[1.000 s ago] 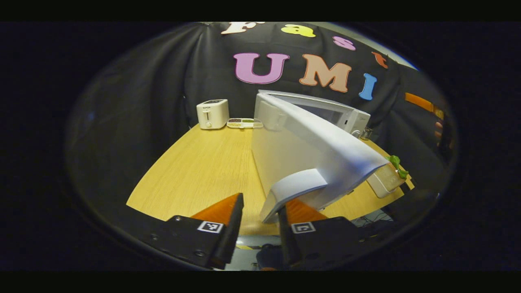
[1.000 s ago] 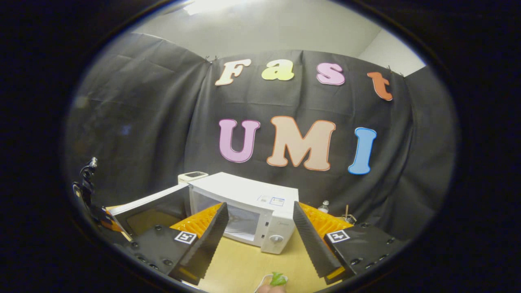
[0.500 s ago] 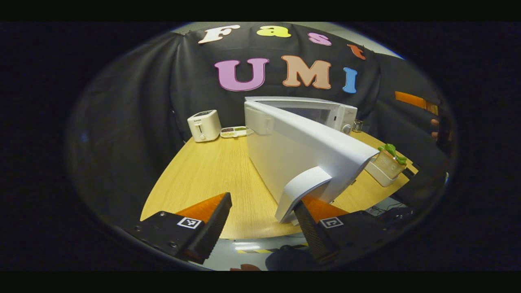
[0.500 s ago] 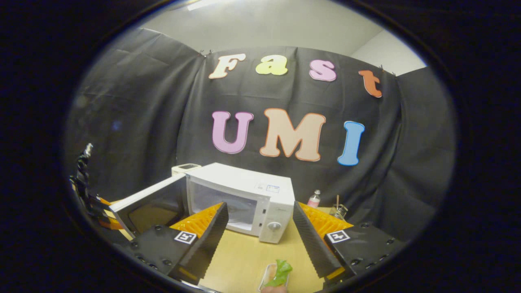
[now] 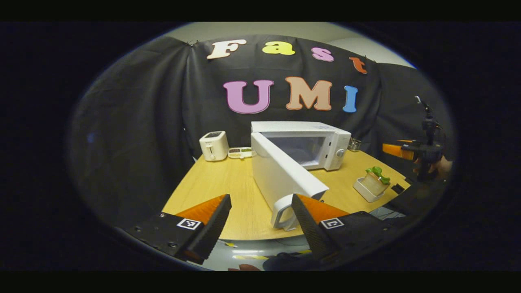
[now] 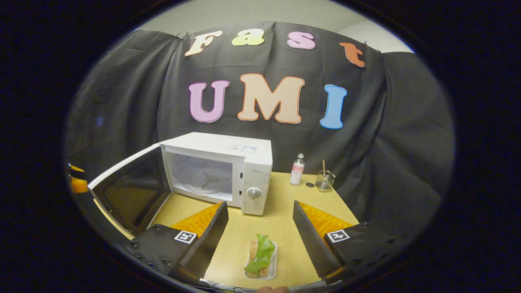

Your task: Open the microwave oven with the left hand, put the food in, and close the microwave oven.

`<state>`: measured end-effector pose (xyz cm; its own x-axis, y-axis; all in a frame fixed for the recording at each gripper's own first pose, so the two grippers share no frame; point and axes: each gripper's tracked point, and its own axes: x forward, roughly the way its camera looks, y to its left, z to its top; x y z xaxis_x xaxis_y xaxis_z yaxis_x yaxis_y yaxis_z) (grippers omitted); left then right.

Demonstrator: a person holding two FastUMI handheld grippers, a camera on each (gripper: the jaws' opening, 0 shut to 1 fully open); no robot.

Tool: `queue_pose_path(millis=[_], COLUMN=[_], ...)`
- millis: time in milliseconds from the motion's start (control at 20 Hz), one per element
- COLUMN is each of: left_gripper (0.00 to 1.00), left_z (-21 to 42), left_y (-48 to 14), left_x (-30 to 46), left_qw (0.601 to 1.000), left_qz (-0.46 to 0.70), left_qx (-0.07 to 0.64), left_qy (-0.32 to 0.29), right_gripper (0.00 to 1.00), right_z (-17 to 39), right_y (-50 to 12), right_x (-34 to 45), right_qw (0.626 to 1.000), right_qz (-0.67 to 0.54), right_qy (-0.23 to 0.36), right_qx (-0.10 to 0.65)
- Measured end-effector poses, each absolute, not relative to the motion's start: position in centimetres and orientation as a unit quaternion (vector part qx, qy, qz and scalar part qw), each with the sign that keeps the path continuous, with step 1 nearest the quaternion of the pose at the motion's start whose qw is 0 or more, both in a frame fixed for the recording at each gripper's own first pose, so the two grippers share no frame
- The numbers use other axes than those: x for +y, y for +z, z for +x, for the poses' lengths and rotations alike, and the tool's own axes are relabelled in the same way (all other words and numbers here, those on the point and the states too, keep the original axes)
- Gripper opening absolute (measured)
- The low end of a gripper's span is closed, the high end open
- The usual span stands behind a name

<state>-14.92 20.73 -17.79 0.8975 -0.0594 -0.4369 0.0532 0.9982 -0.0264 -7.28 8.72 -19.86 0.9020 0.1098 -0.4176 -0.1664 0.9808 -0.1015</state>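
Note:
The white microwave (image 5: 321,142) stands on the wooden table with its door (image 5: 281,175) swung wide open toward me. The door handle (image 5: 282,211) sits just inside my left gripper's right finger, untouched. My left gripper (image 5: 260,201) is open and holds nothing. In the right gripper view the microwave (image 6: 244,156) shows its empty cavity and the door (image 6: 130,189) hangs open to the left. The food (image 6: 260,256), bread with a lettuce leaf in a small clear tray, lies on the table below my open right gripper (image 6: 259,207). The food (image 5: 373,181) also sits right of the door.
A white toaster (image 5: 214,145) and a small divided dish (image 5: 241,152) stand at the table's back left. A small bottle (image 6: 297,169) and a glass jar with a stick (image 6: 325,180) stand right of the microwave. The other gripper (image 5: 407,150) hovers at the right, held by a hand.
My left gripper widened, came off the door handle and drew back from the open door. The right gripper tilted down and the food came into full view between its fingers.

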Motion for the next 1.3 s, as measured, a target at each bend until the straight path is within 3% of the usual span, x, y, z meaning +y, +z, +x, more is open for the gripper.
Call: queue_pose_path(millis=[100, 450, 500, 850, 950, 1000, 1050, 1150, 1200, 1300], left_gripper=[0.92, 0.99, 0.95, 0.95, 0.94, 0.99, 0.99, 0.94, 0.94, 0.95], left_z=[-13.4, -10.1, -9.7, -5.1, -4.4, -4.3, -4.3, -4.3, -4.4, -4.5], left_y=[-15.3, -12.2, -12.0, -6.4, -5.7, -5.6, -5.5, -5.7, -6.1, -6.5], left_x=[22.7, 21.3, 20.6, 20.1, 19.9, 19.6, 19.1, 18.5, 18.2, 17.3], left_qw=[0.981, 0.985, 0.986, 0.995, 0.996, 0.996, 0.997, 0.997, 0.997, 0.996], left_qz=[0.034, 0.041, 0.032, 0.002, 0.007, 0.006, 0.003, -0.007, -0.011, -0.036], left_qx=[0.188, 0.160, 0.158, 0.075, 0.064, 0.060, 0.058, 0.058, 0.065, 0.071], left_qy=[0.017, 0.047, 0.045, 0.062, 0.063, 0.060, 0.052, 0.043, 0.043, 0.035], right_gripper=[1.00, 1.00, 0.99, 0.99, 0.89, 0.72, 0.65, 0.60, 0.40, 0.34], right_z=[-8.1, -11.5, -11.9, -14.1, -14.3, -14.4, -14.6, -14.5, -14.8, -14.7], right_y=[-22.2, -29.1, -30.1, -35.5, -36.5, -36.8, -36.9, -37.9, -37.4, -37.0], right_x=[8.2, 6.4, 5.7, 5.7, 5.7, 5.7, 5.7, 6.1, 6.4, 6.2], right_qw=[0.967, 0.948, 0.945, 0.922, 0.917, 0.916, 0.915, 0.913, 0.910, 0.910], right_qz=[-0.074, -0.055, -0.051, -0.054, -0.054, -0.055, -0.054, -0.040, -0.028, -0.025], right_qy=[0.071, 0.040, 0.032, 0.036, 0.033, 0.034, 0.031, 0.032, 0.032, 0.029], right_qx=[0.233, 0.312, 0.322, 0.381, 0.393, 0.397, 0.398, 0.404, 0.411, 0.413])
